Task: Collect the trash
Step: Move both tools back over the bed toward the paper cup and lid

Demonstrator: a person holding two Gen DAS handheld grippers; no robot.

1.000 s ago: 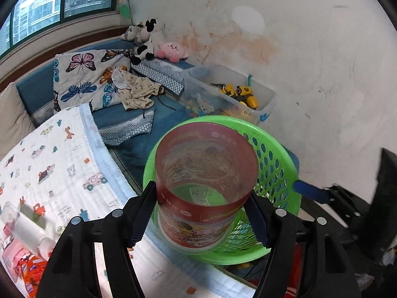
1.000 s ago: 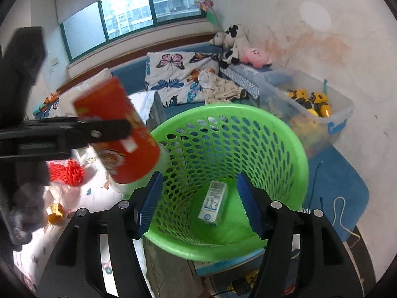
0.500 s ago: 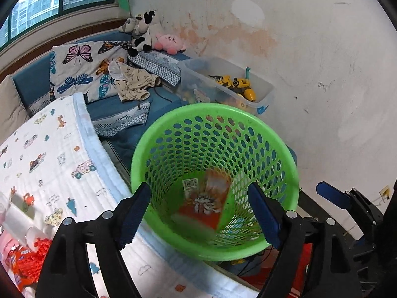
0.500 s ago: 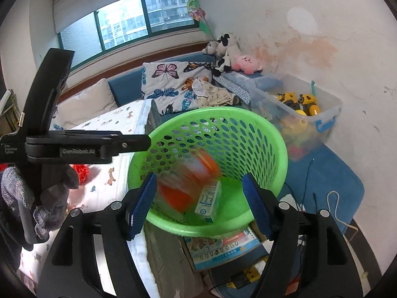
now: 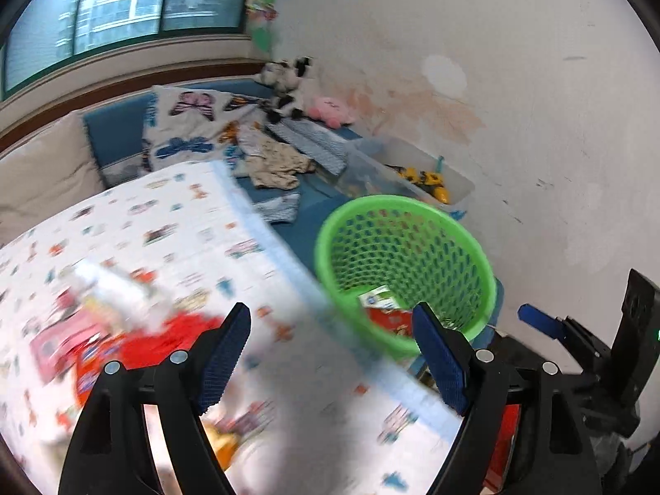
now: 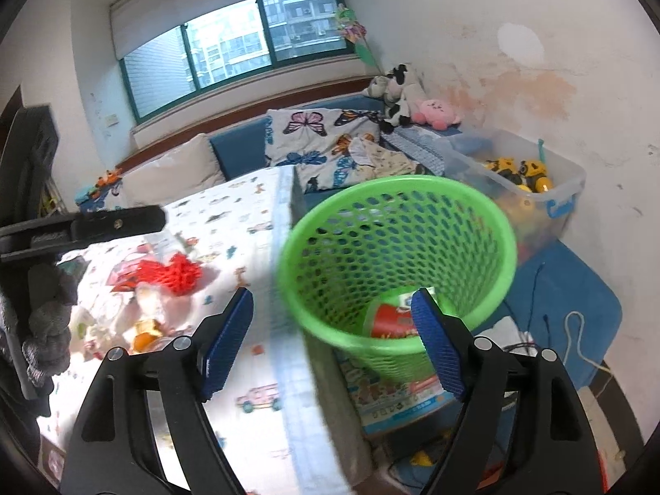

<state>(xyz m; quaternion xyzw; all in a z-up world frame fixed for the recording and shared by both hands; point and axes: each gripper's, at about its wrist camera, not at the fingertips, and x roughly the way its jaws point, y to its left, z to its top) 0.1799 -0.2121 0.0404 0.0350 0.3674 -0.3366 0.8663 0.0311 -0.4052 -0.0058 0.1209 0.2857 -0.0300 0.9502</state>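
A green mesh basket (image 5: 445,222) (image 6: 491,214) stands beside the bed's right edge. Inside it lie a red cup (image 6: 385,321) (image 5: 385,319) and a small white carton (image 5: 377,297). My left gripper (image 5: 330,354) is open and empty, above the bed edge just left of the basket. My right gripper (image 6: 332,342) is open and empty, near the basket's front. Loose trash lies on the patterned bedsheet: a red mesh net (image 6: 175,274) (image 5: 165,338), red wrappers (image 5: 70,350) and an orange piece (image 6: 144,338). The left view is blurred.
A clear bin of toys (image 6: 532,181) stands behind the basket by the wall. Butterfly pillows (image 6: 321,144) and plush toys (image 6: 412,103) lie on the blue bench. A cable (image 6: 577,342) and a printed box (image 6: 396,396) lie on the floor.
My left gripper opened and the red cup dropped into the basket. Both grippers then swung left toward the bed.
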